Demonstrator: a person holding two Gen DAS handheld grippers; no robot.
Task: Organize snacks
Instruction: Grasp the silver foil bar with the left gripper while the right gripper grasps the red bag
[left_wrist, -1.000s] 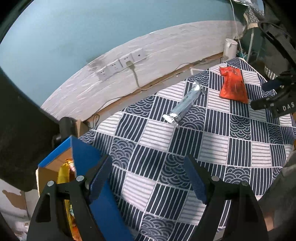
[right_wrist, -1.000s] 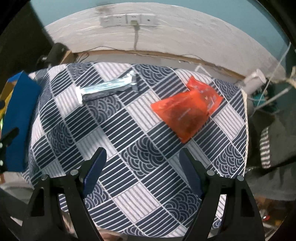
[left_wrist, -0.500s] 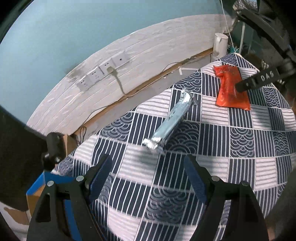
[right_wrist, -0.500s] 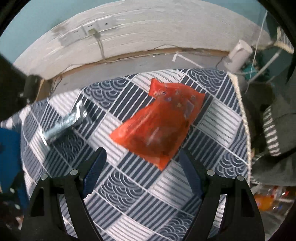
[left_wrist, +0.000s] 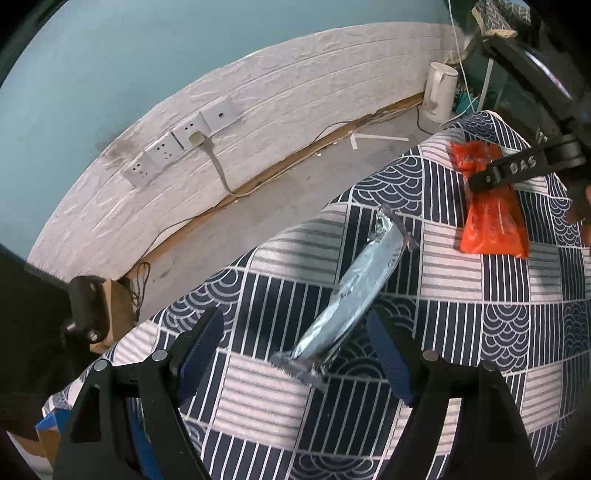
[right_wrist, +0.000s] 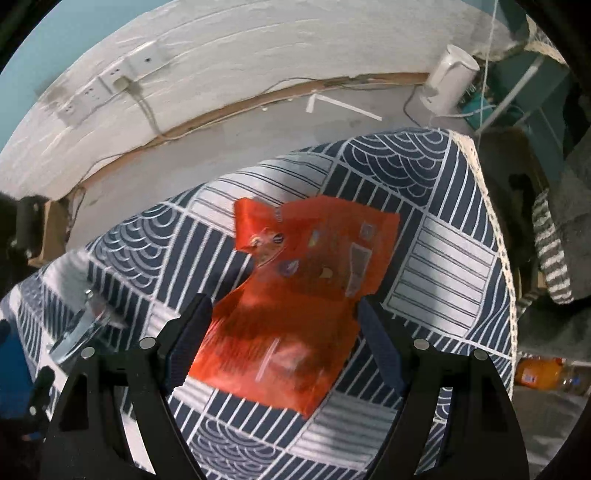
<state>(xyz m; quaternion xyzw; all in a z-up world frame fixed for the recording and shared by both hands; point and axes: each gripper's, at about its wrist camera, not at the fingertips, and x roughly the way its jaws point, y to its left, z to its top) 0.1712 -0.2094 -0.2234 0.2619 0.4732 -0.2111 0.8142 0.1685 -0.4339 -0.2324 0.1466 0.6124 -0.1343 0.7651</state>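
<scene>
A long silver foil snack pack lies on the blue-and-white patterned tablecloth. My left gripper is open, its jaws on either side of the pack's near end, apart from it. An orange snack bag lies flat on the cloth; it also shows in the left wrist view. My right gripper is open, its jaws on either side of the bag's near part. The right gripper's finger crosses the orange bag in the left wrist view. The silver pack shows blurred at the left of the right wrist view.
A blue-edged cardboard box sits at the table's left. Behind the table are a white brick wall with sockets, a white kettle on the floor, and cables. An orange bottle lies on the floor at the right.
Both grippers moved forward over the table. The left has closed in on the silver pack and left the blue box behind. The right has closed in on the orange bag.
</scene>
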